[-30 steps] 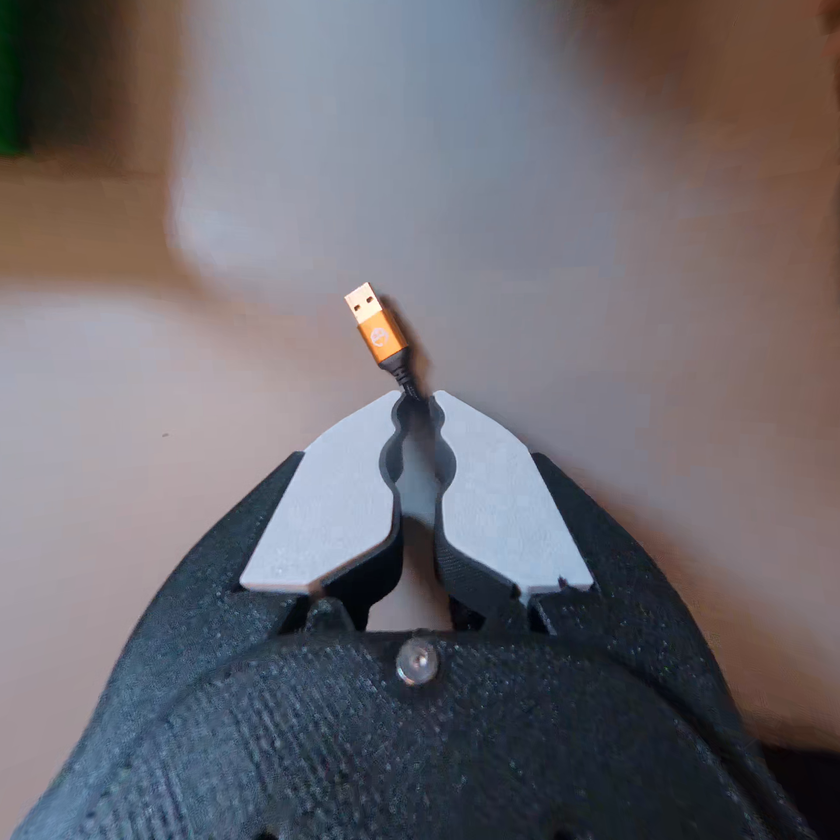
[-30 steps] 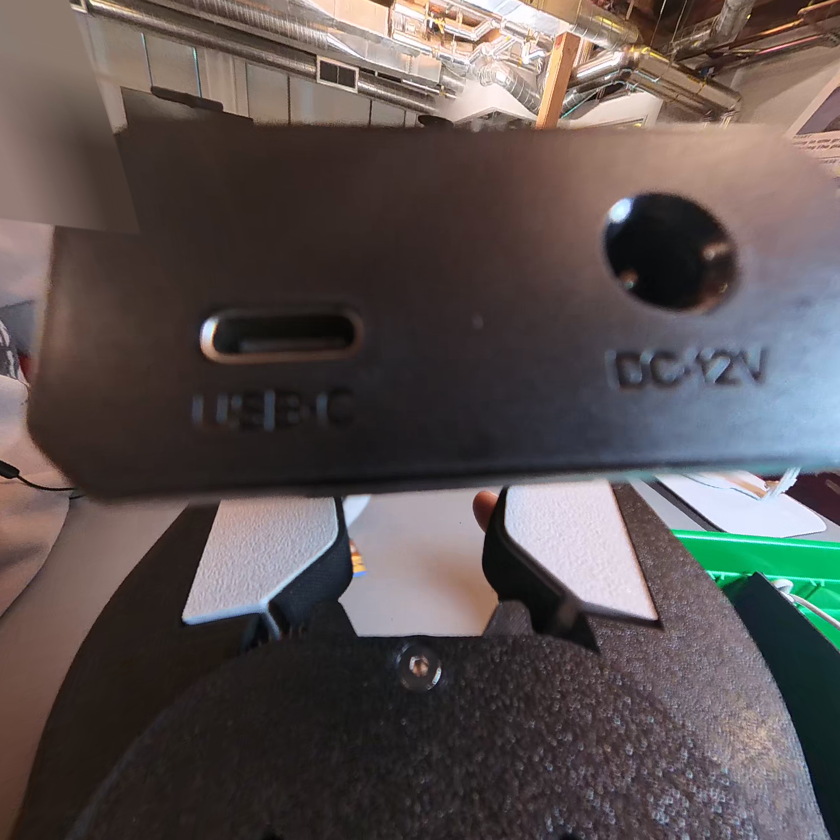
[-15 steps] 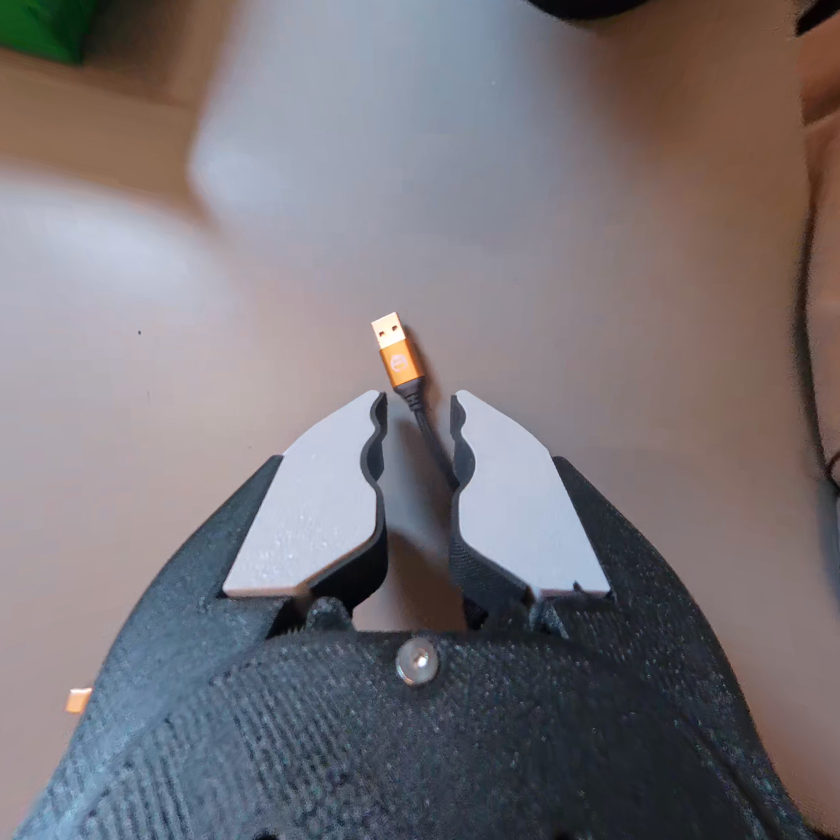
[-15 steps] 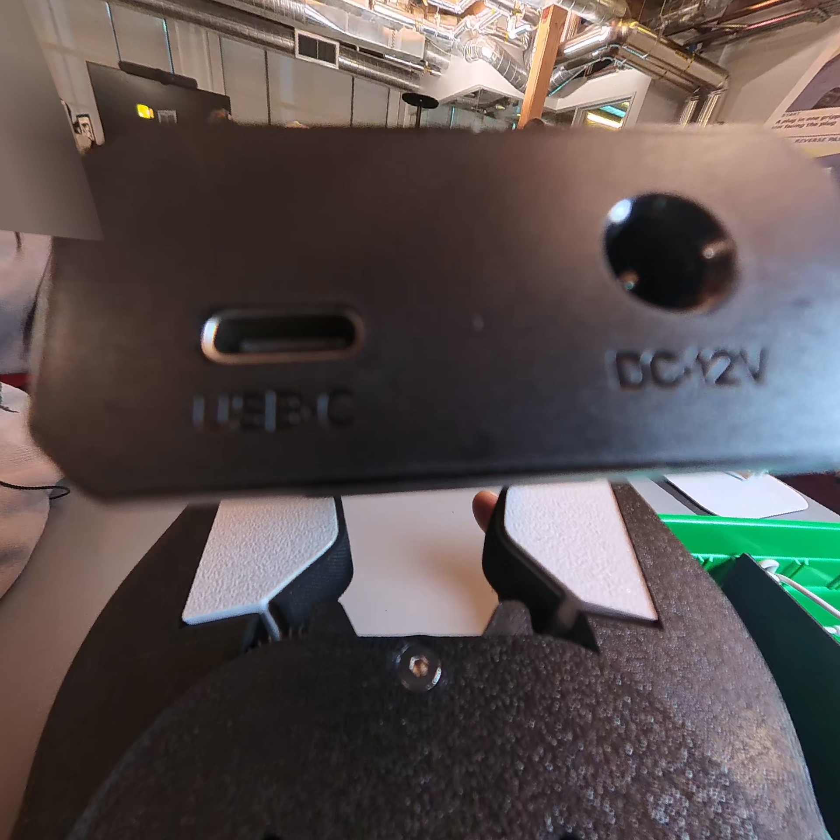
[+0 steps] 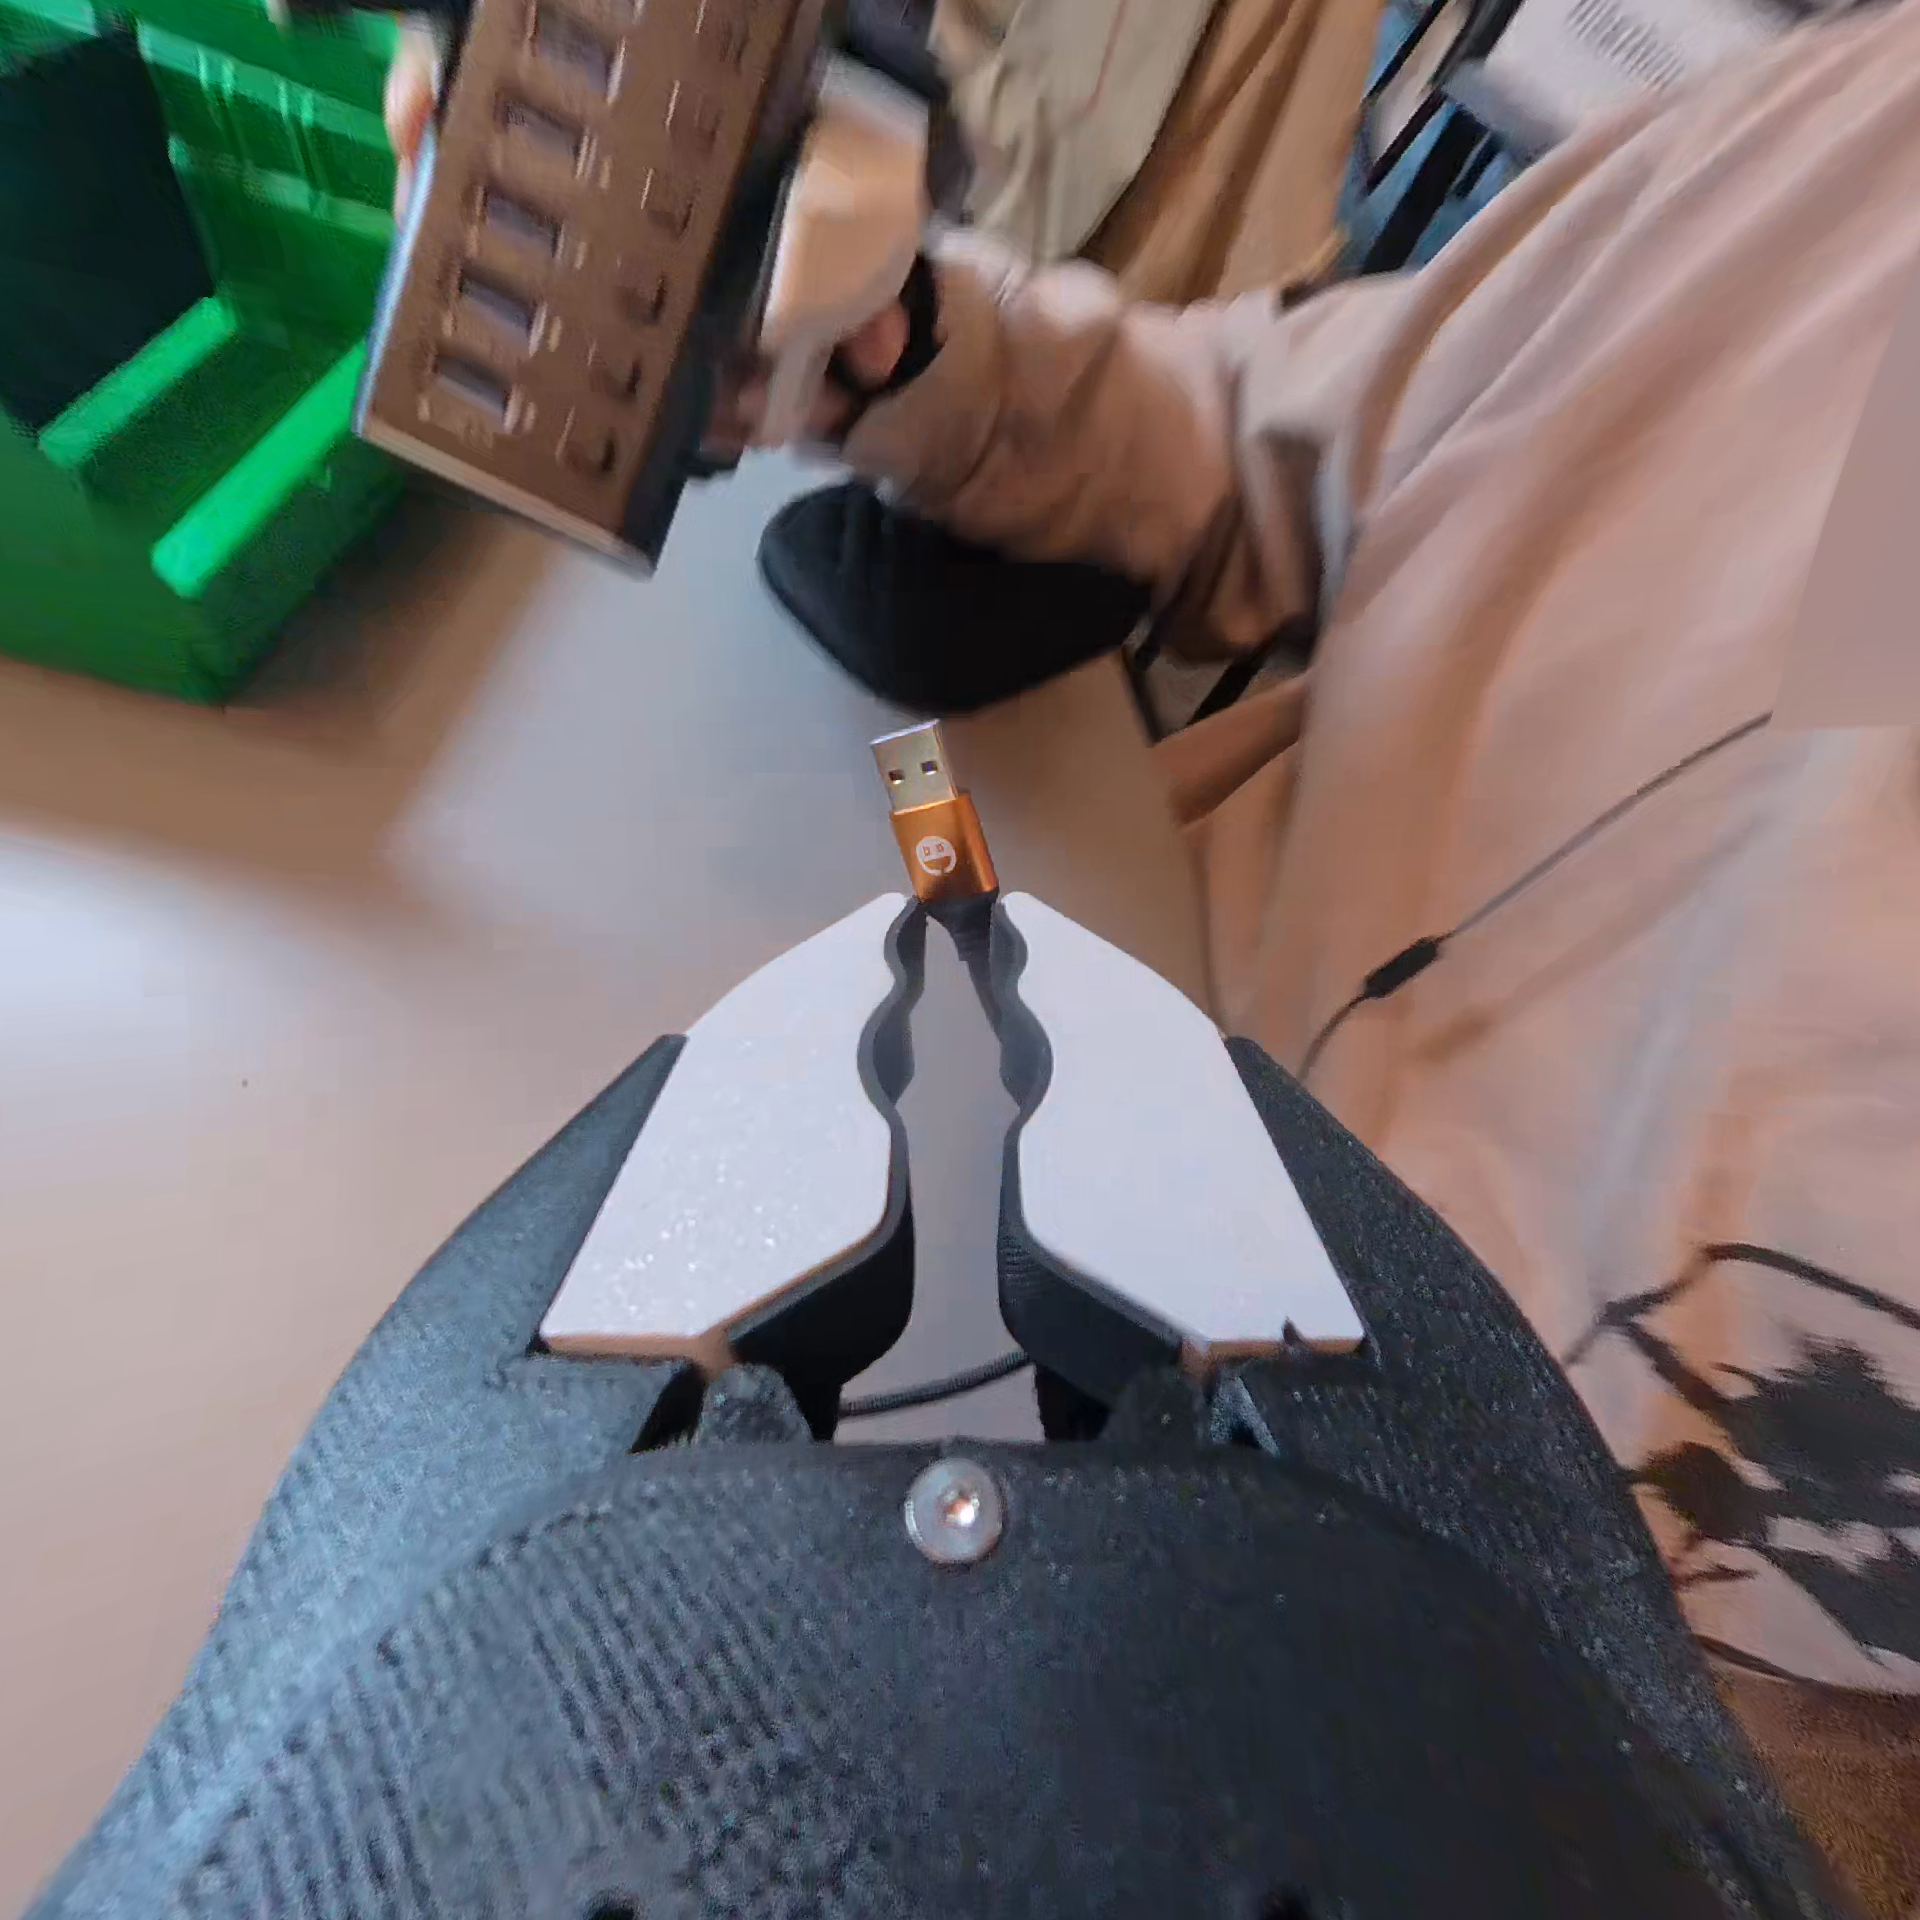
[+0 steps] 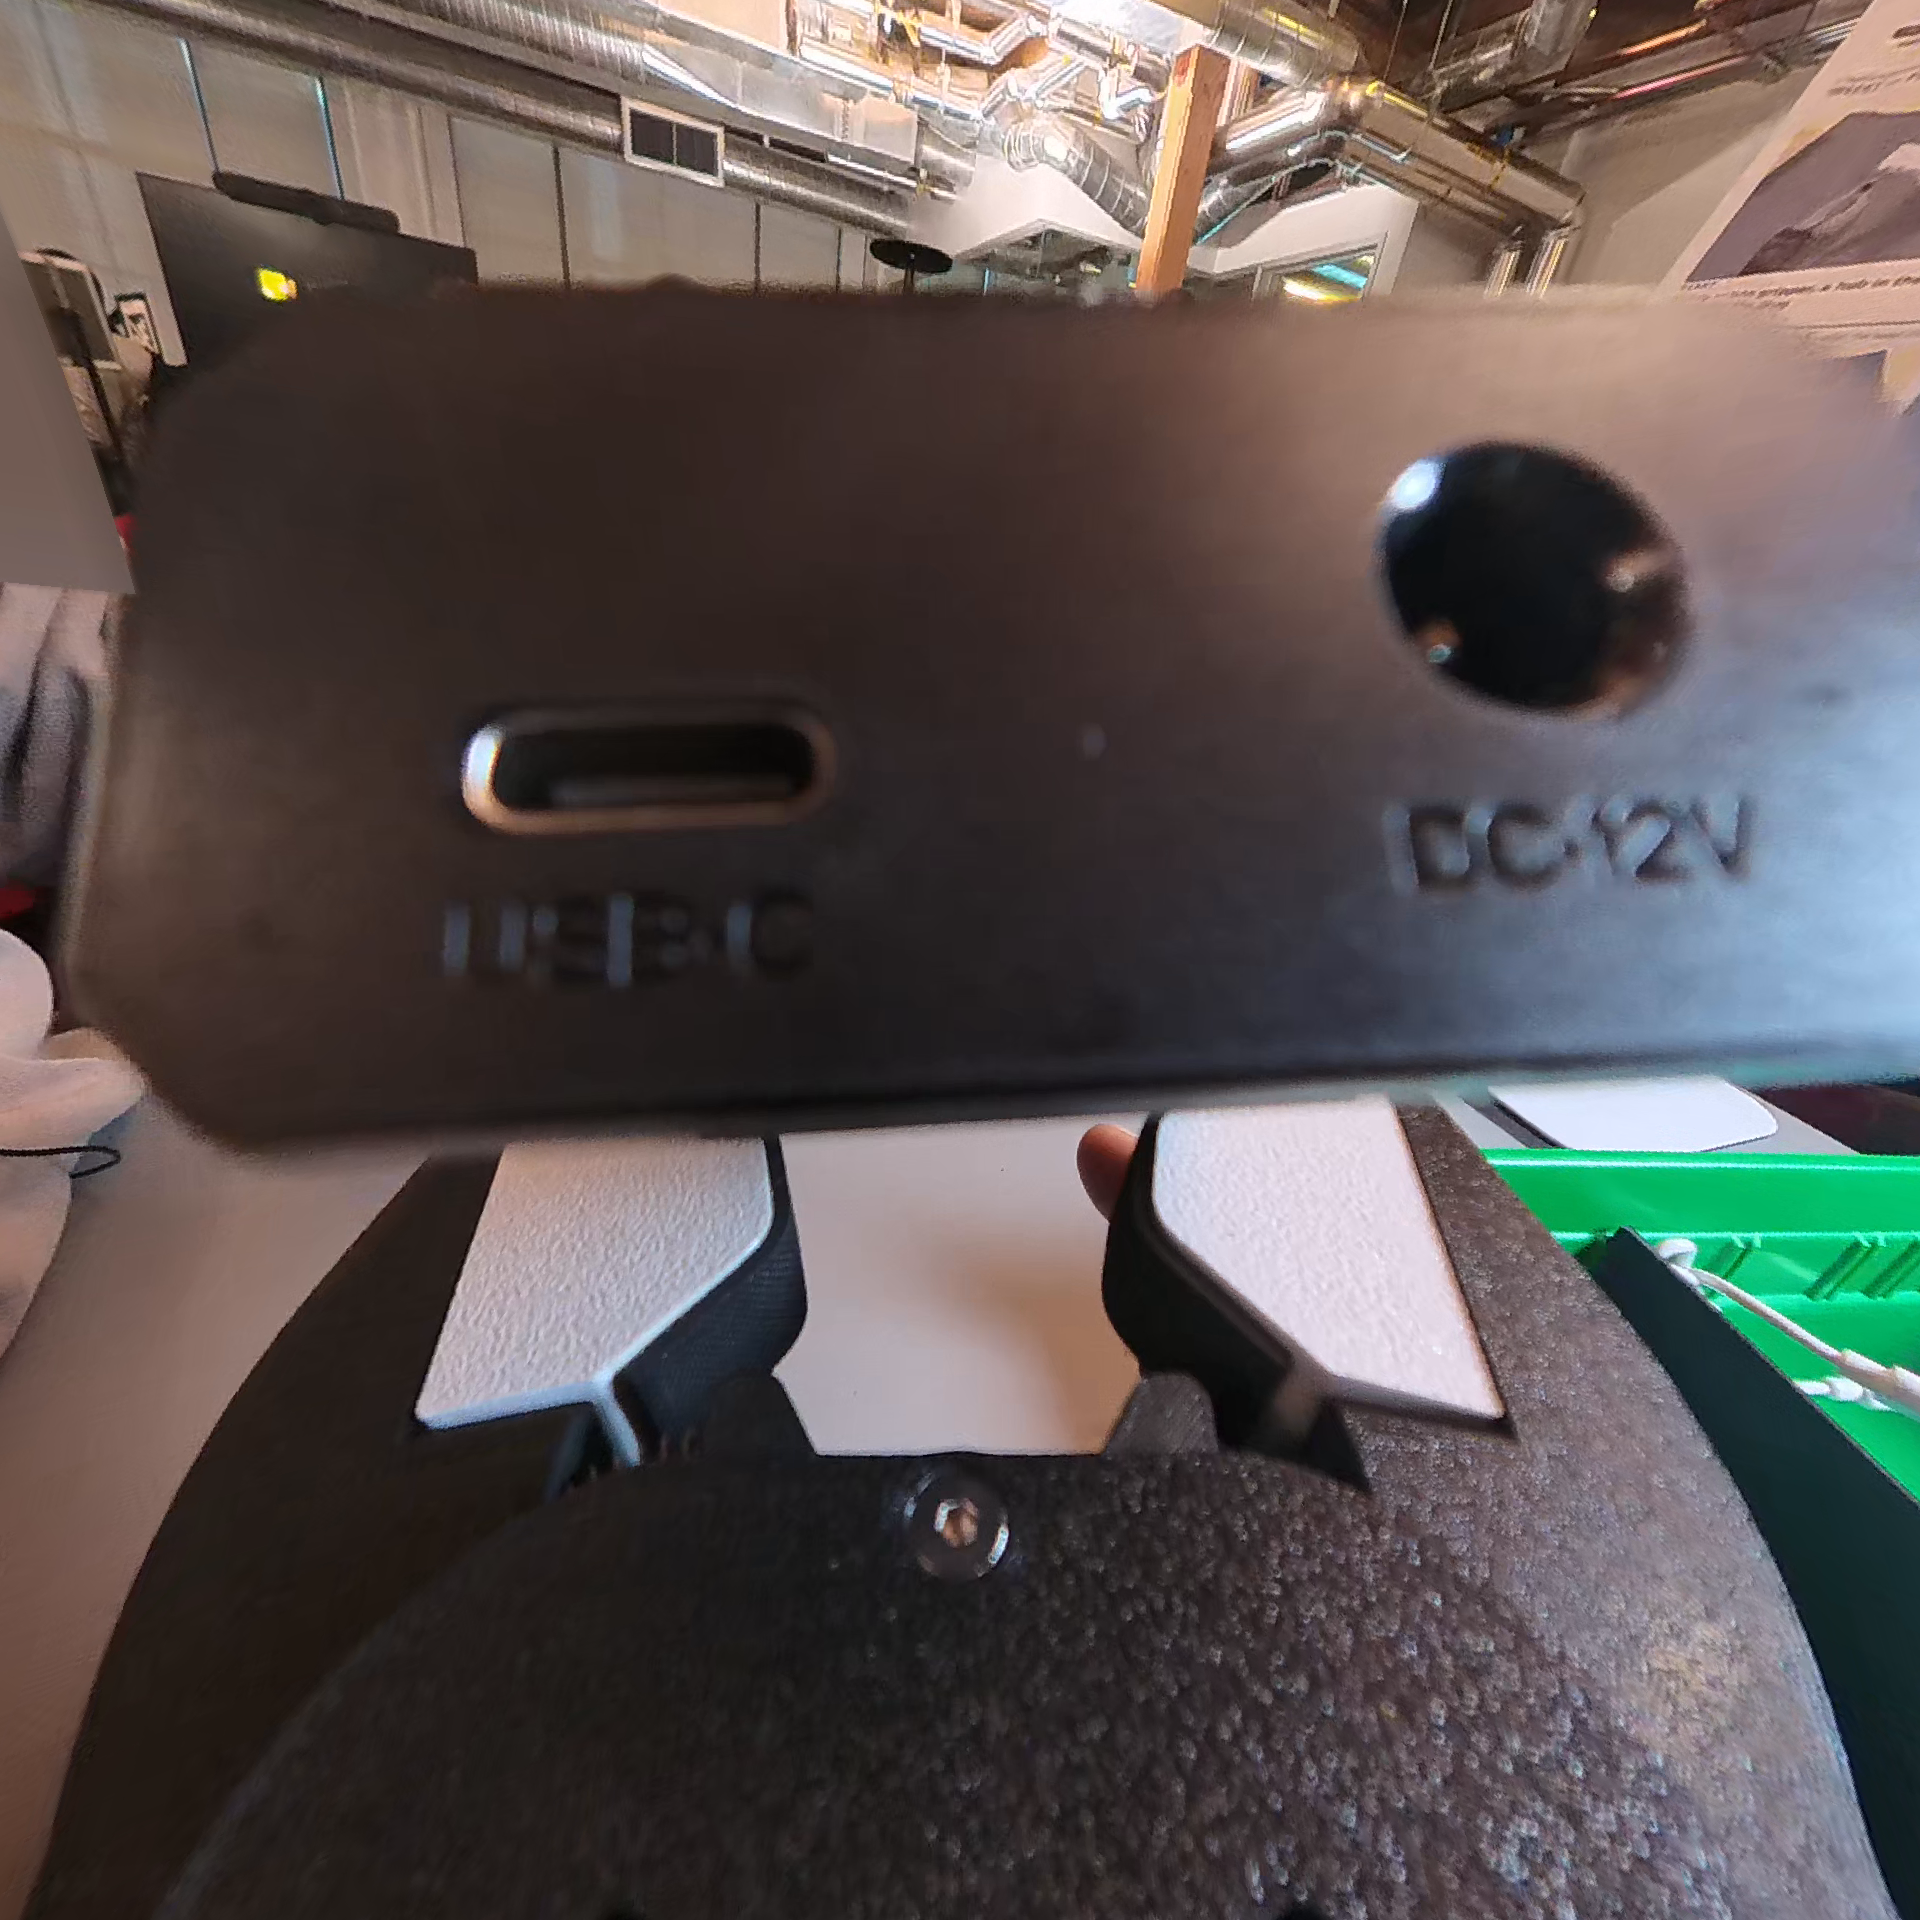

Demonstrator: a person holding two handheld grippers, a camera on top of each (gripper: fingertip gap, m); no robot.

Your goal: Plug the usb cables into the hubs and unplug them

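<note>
In the left wrist view my left gripper (image 5: pixel 951 914) is shut on a black cable just behind its orange USB-A plug (image 5: pixel 932 821). The plug sticks out forward past the fingertips, metal end up. Beyond it, at the upper left, the dark hub (image 5: pixel 561 270) hangs in the air, blurred, with a row of ports facing me. In the right wrist view the hub's end face (image 6: pixel 1039 675) fills the frame, showing an oval port (image 6: pixel 649 769) and a round socket (image 6: pixel 1527 582). My right gripper (image 6: pixel 961 1153) is shut on the hub, and its fingertips are hidden under it.
A green bin (image 5: pixel 156 416) stands at the left beyond the hub; it also shows in the right wrist view (image 6: pixel 1714 1216). A person's beige sleeve and clothing (image 5: pixel 1507 623) fill the right side. The pale table (image 5: pixel 260 987) lies below. A thin black wire (image 5: pixel 1455 935) runs over the clothing.
The left gripper opened on the cable half a second ago and has shut again close behind the plug. It has lifted and turned toward the hub. The hub stays fixed in the right gripper.
</note>
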